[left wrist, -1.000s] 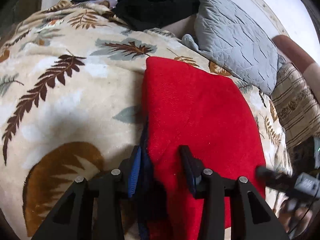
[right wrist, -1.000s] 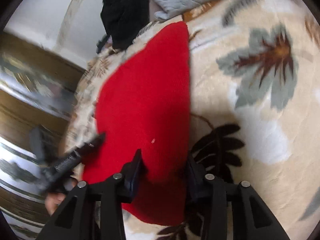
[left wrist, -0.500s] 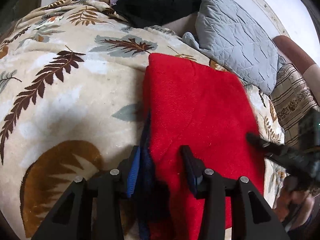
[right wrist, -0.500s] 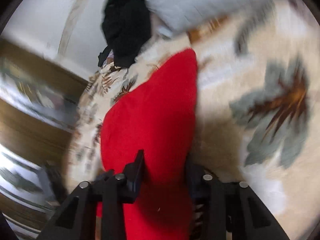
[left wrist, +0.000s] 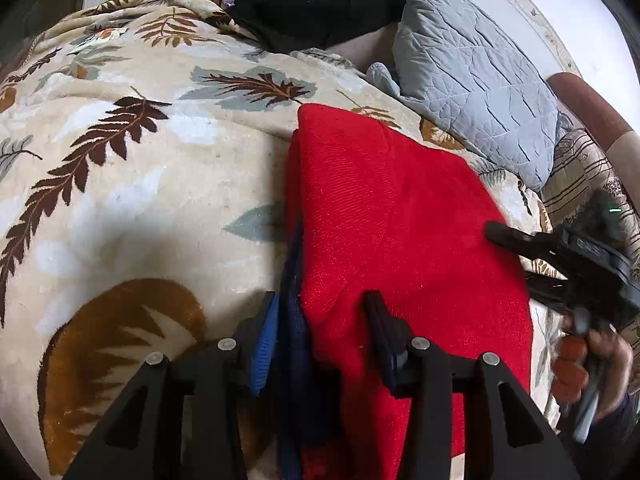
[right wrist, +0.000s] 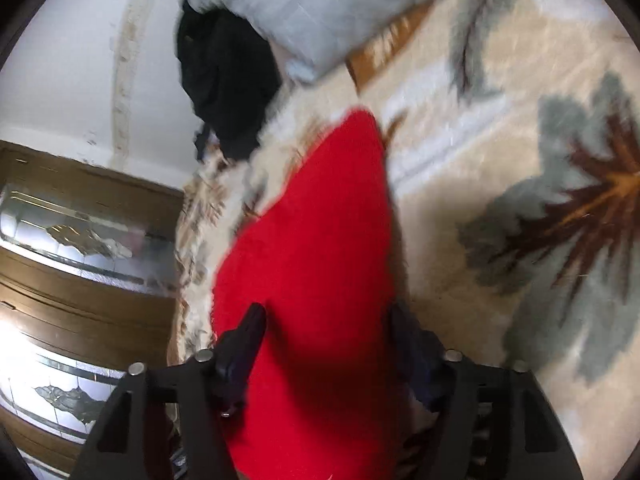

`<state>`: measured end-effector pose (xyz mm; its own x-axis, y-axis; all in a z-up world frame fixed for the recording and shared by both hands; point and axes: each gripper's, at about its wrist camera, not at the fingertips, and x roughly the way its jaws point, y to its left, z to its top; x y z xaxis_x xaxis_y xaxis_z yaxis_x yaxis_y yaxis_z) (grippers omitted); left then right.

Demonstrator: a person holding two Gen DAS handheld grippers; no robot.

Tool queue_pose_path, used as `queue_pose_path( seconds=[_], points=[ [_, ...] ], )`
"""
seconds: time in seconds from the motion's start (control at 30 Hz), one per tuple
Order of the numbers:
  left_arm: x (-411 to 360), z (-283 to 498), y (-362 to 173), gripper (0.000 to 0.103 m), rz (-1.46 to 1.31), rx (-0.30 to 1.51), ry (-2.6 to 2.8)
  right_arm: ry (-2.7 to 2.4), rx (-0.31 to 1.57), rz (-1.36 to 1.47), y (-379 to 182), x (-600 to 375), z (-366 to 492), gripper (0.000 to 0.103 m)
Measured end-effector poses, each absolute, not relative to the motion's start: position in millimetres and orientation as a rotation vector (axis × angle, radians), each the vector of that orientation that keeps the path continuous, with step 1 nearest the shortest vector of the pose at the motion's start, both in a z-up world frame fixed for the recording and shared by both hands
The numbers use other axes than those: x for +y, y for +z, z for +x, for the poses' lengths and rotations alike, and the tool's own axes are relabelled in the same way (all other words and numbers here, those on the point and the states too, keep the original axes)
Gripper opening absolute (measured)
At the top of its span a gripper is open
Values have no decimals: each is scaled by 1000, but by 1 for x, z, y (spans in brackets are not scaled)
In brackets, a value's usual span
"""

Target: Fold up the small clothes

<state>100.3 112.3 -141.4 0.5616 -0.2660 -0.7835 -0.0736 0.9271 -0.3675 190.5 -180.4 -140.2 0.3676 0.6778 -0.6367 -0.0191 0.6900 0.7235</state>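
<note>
Red garment [left wrist: 392, 232] lies between left hand-held gripper [left wrist: 320, 320] fingers

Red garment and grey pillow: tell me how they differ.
The red garment is plain and smooth-napped, lying flat on the leaf-print blanket; the grey pillow is quilted with stitched lines, plump and propped at the blanket's far edge. The garment sits between both grippers' fingers; the pillow is untouched. Both are soft fabric.

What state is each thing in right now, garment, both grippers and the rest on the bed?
Red garment: folded flat on the blanket, blue layer at its left edge.
Left gripper: clamped on the garment's near edge.
Right gripper: jaws astride the garment, just opening slightly.
Leaf-print blanket: spread, rumpled.
Grey pillow: lying beyond the garment.
Black clothes: heaped, unfolded.
</note>
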Motion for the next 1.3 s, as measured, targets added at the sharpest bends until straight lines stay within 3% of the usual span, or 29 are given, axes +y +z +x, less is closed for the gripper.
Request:
queue_pose_path(
  seconds=[0.07, 0.17, 0.3, 0.33, 0.37, 0.5, 0.53, 0.57, 0.6, 0.77, 0.83, 0.97, 1.07, 1.23, 1.3],
  points=[
    [112, 101, -142, 47, -388, 976, -120, 448, 1018, 490, -108, -161, 173, 35],
    [110, 102, -143, 48, -392, 980, -127, 370, 1045, 385, -122, -157, 179, 33],
    [113, 102, -143, 48, -409, 984, -127, 423, 1022, 488, -120, -172, 175, 44],
    [113, 102, -143, 48, -411, 985, -127, 442, 1027, 516, -121, -176, 171, 59],
    [113, 102, -142, 48, -409, 984, -126, 463, 1032, 541, -121, -178, 168, 65],
    [112, 103, -142, 48, -407, 984, -123, 522, 1048, 647, -128, -190, 142, 66],
    [112, 103, -142, 48, -405, 985, -122, 518, 1073, 622, -132, -186, 140, 65],
    [112, 102, -142, 48, -403, 984, -121, 517, 1130, 572, -140, -178, 140, 50],
    [112, 102, -141, 48, -402, 981, -120, 512, 1131, 555, -140, -173, 138, 44],
    [113, 102, -142, 48, -407, 983, -120, 444, 1046, 286, -106, -143, 126, 38],
    [111, 101, -142, 49, -392, 976, -118, 429, 1084, 343, -123, -151, 131, 42],
    [111, 101, -141, 49, -397, 977, -113, 443, 1056, 436, -121, -167, 120, 61],
    [114, 100, -139, 49, -424, 973, -119, 479, 1060, 460, -118, -167, 111, 69],
    [141, 76, -104, 48, -527, 817, -147, 471, 1093, 467, -141, -161, 113, 66],
    [144, 80, -110, 49, -540, 851, -149, 488, 1096, 516, -148, -164, 112, 66]
  ],
)
